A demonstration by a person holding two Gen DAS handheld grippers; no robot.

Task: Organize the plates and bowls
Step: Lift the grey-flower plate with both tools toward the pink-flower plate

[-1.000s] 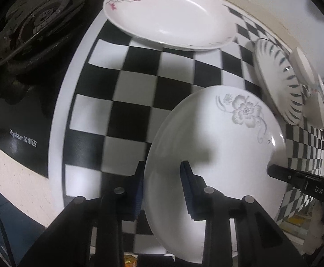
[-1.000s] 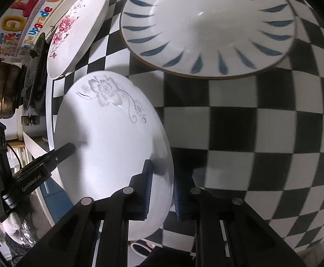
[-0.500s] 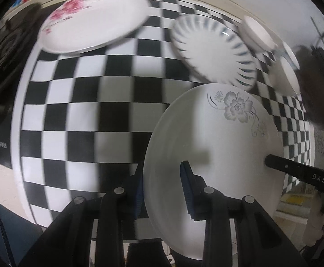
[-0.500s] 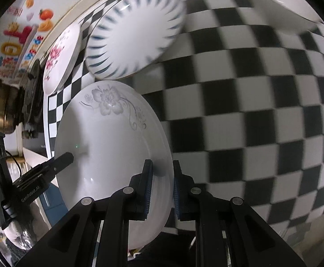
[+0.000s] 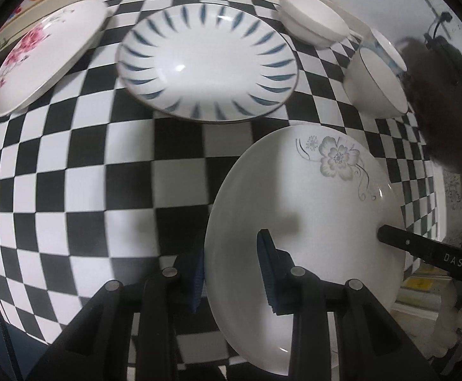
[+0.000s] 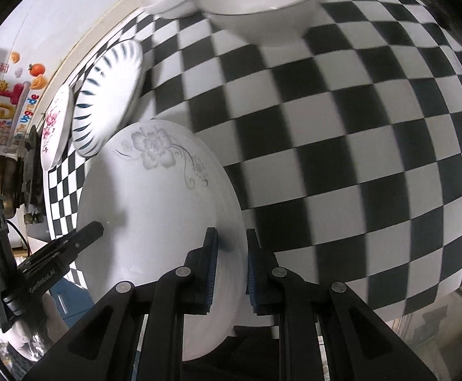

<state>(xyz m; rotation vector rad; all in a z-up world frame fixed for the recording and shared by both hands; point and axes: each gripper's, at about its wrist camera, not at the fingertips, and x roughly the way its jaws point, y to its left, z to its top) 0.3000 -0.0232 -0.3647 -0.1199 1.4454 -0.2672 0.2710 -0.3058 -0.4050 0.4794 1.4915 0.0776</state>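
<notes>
Both grippers pinched the same round white porcelain plate with a grey flower print (image 5: 304,222): my left gripper (image 5: 232,273) had its blue-padded fingers closed over the near-left rim, and my right gripper (image 6: 231,265) clamped the opposite edge. I held the plate tilted above the black-and-white chequered tablecloth (image 5: 72,165), apart from the other dishes.

On the cloth, going down in size, lay the round white plate with blue radial dashes (image 5: 207,63), then the white plate with pink blossoms (image 5: 45,60) at its left, partly cut off by the lens edge. Two plain white bowls came next: the deep white bowl (image 5: 375,87) at the right and the shallower white bowl (image 5: 313,27) by the wall. Behind the deep one, another rim showed, too hidden to make out.

From the right wrist, those bowls were blurred and cropped at the top. My left finger hid part of the plate's underside, and whether its far edge touched the cloth I could not tell. A dark furry shape (image 5: 437,101) at the right stayed unreadable. Both grippers reached inward, facing each other across the plate.
</notes>
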